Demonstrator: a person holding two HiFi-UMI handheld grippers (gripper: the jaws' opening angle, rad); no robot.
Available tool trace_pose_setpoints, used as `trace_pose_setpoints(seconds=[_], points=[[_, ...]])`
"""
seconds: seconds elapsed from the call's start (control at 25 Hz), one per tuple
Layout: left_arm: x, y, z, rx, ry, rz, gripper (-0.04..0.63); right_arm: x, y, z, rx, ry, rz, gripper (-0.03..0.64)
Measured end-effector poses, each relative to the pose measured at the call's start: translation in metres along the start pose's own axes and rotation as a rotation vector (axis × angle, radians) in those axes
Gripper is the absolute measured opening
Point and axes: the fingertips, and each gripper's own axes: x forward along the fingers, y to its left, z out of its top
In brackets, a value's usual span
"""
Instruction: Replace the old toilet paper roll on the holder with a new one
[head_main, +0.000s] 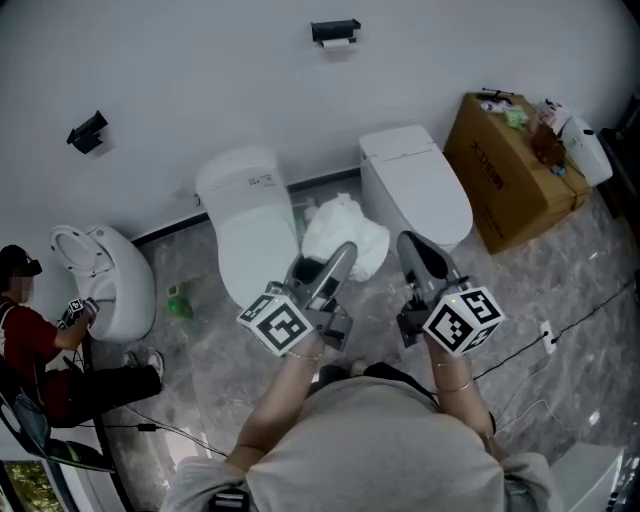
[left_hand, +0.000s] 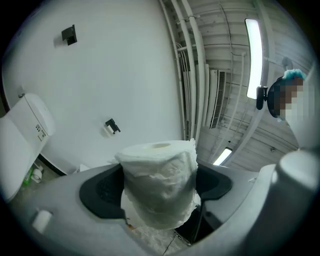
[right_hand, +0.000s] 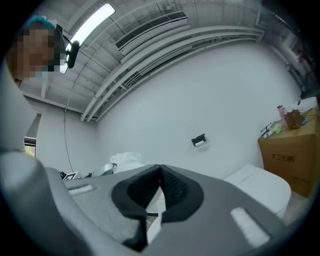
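Head view, nearest first: the person's two forearms reach forward over a grey marbled floor (head_main: 560, 290), each carrying a gripper. The left gripper (head_main: 328, 256) has its jaws spread wide and clamped on a toilet paper roll (head_main: 345, 230), which it holds in the air between two toilets. In the left gripper view the roll (left_hand: 159, 182) stands upright between the dark pads and touches both, its outer sheets loose and ragged. Just beside it the right gripper (head_main: 412, 248) holds nothing, and the right gripper view shows its jaws pressed together. Beyond the grippers stand a white toilet on the left (head_main: 245, 220) and a white toilet on the right (head_main: 415, 185), lids down, backs to the white wall (head_main: 200, 60). A cardboard box (head_main: 510, 170) sits right of them. At the left edge a person (head_main: 30, 345) in a red top crouches by a third toilet (head_main: 105, 275). Farthest off, high on the wall and well apart from the roll, hangs the black holder (head_main: 335, 31) with a bit of white under it. The left gripper view shows the holder (left_hand: 111, 126) small beyond the roll, and the right gripper view shows the holder (right_hand: 199, 140) above its jaws
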Motion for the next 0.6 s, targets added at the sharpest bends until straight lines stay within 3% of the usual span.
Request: trace_pose_setpoints(seconds=[0.24, 0.4, 0.6], points=[[0.003, -0.009, -0.008, -0.004, -0.033, 0.0, 0.423, -0.016, -0.008, 0.011, 0.132, -0.062, 0.05, 0.002], [0.001, -0.007, -0.007, -0.028, -0.063, 0.006, 0.423, -0.017, -0.008, 0.009, 0.122, -0.049, 0.067, 0.002], [0.013, -0.018, -0.036, -0.015, -0.049, 0.032, 0.423, -0.036, -0.038, 0.004, 0.163, -0.021, 0.072, 0.002]])
